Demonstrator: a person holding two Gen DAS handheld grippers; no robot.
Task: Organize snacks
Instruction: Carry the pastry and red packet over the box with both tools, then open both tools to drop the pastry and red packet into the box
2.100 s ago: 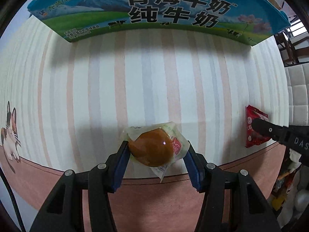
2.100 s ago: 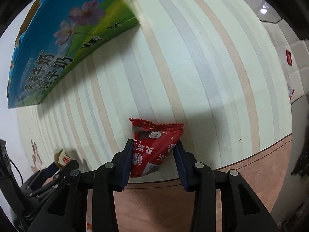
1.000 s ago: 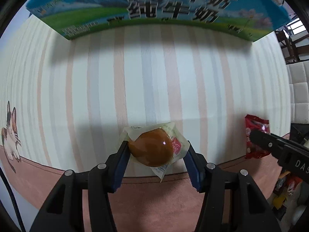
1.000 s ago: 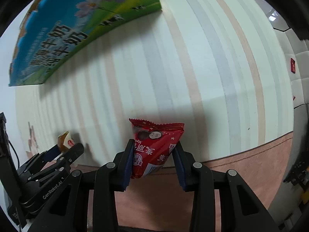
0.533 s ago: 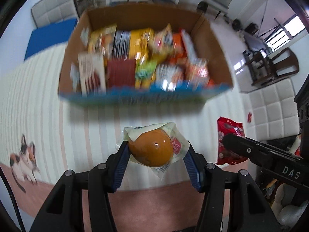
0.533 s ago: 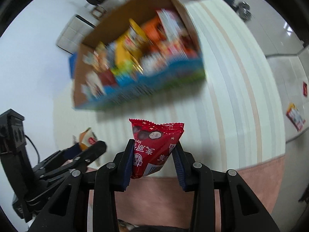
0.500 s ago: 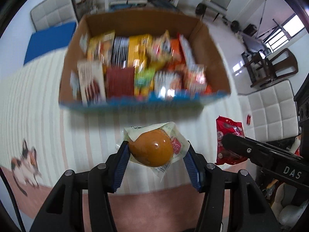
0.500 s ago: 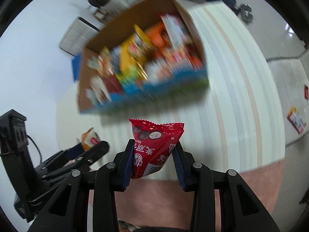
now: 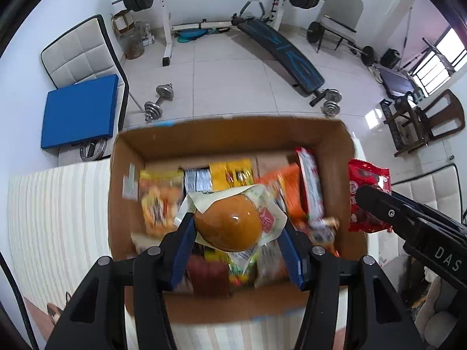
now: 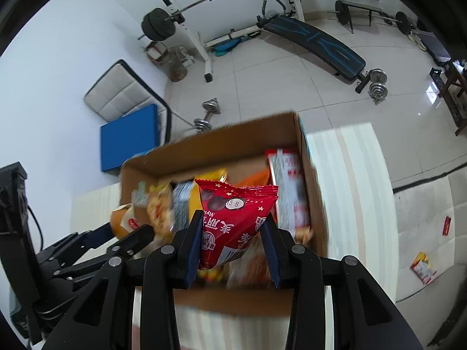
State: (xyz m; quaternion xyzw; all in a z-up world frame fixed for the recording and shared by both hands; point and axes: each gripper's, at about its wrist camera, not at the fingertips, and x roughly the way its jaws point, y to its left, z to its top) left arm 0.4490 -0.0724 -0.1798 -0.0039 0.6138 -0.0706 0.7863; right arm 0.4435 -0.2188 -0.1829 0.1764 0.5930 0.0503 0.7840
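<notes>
My left gripper (image 9: pixel 236 230) is shut on a wrapped golden bun (image 9: pixel 229 224) and holds it above the open cardboard box (image 9: pixel 227 137), which is full of several snack packets. My right gripper (image 10: pixel 232 230) is shut on a red snack packet (image 10: pixel 233 215) and holds it over the same box (image 10: pixel 219 143). The red packet also shows at the right of the left wrist view (image 9: pixel 367 198), beside the box's right wall. The bun shows at the left of the right wrist view (image 10: pixel 124 218).
The box stands on a striped tablecloth (image 9: pixel 55 218). Beyond the table lie a weight bench (image 9: pixel 280 49), dumbbells (image 9: pixel 159 102), a blue pad (image 9: pixel 78 110) and a padded chair. Two snack packets lie on the floor in the right wrist view (image 10: pixel 423 268).
Both grippers have risen from the tablecloth and moved forward over the open box, each still holding its snack. The view went from the box's printed side to its inside.
</notes>
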